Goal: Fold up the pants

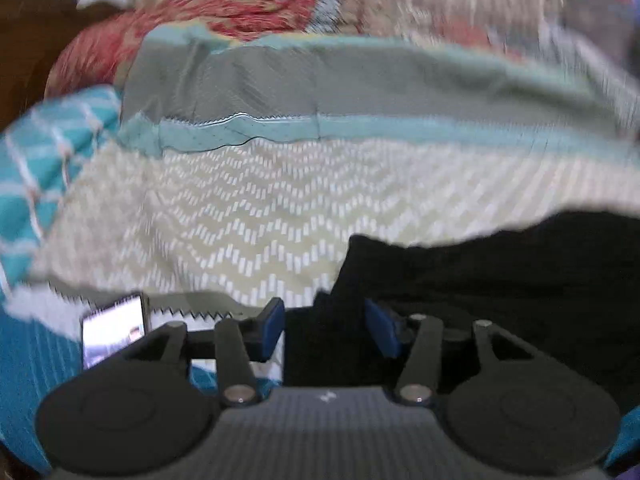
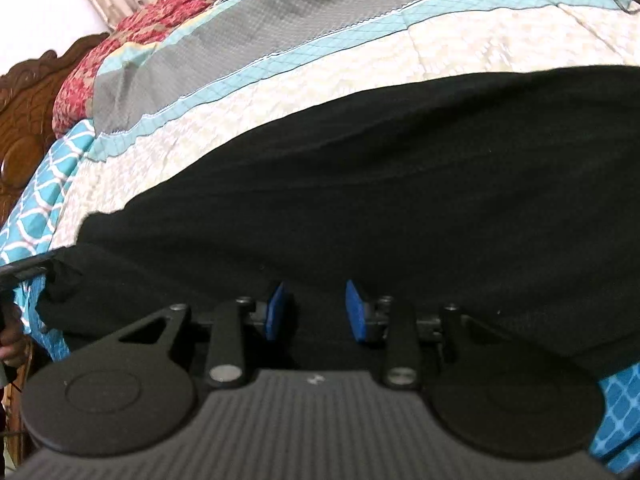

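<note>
Black pants (image 2: 380, 184) lie spread across the patterned bed cover, filling most of the right wrist view. In the left wrist view the pants (image 1: 500, 280) lie at the lower right. My left gripper (image 1: 326, 330) is open, its blue pads either side of a raised edge of the black cloth. My right gripper (image 2: 316, 312) is open, its blue pads standing apart with the near part of the pants between and under them. Whether any pad touches the cloth cannot be told.
The bed cover (image 2: 280, 92) has cream, teal and grey bands. A red patterned quilt (image 1: 192, 28) lies at the far side. A carved wooden headboard (image 2: 24, 120) stands at the left. A phone with a lit screen (image 1: 114, 330) lies near my left gripper.
</note>
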Tool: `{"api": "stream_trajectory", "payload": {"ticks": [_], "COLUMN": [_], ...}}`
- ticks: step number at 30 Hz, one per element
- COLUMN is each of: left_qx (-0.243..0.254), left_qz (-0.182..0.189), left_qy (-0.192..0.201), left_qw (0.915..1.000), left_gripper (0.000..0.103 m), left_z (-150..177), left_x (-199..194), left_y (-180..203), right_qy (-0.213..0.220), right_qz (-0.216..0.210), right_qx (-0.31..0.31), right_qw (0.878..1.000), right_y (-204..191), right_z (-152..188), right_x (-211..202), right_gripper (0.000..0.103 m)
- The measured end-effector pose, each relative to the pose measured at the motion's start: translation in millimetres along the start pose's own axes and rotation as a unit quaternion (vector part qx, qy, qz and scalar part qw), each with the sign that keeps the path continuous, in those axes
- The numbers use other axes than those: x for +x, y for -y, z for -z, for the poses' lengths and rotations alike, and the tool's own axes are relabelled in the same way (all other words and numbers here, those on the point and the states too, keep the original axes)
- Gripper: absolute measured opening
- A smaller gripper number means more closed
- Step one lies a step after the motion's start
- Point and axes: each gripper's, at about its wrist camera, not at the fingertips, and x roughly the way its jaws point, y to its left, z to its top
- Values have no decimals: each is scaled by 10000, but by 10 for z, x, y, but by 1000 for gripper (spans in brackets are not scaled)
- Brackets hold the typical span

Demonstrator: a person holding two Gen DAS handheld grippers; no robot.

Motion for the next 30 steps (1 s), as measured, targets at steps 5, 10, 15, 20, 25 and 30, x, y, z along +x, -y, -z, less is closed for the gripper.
{"api": "stream_trajectory", "payload": {"ticks": [5,10,15,20,25,30], "left_qx": [-1271,-2421,-2952,-3238,-3110,-2990], "left_qz": [110,1120,1452,1607,1902,2299], "left_qy": [139,-235,-173,-189,-103,37], "left_qw": [9917,9635,9442,9322,9311,9261], "left_gripper": [54,55,55,55,58,70], "left_z": [-44,164,405,498,406,136], "left_x": [-446,-514,-502,-447,-421,-281], "left_y": [-406,-634,-606,-632,-547,-383], "right_qy": [203,-100,-351,-916,-487,940], "right_qz": [-524,-1452,-2081,-2120,-1539,-993], "right_qx": [-154,-1710,-3272,-4098,-4059,-4450], "right_qw": [9983,9745,9211,8824,8995,8850], "right_y": [-163,-996,-2035,-2557,-2515,-2535], "right_z": [-172,-349,-327,-99,-176,-236], "right_x": [-98,90,542,1030,1009,587], "right_gripper": [39,62,82,81,14,14]}}
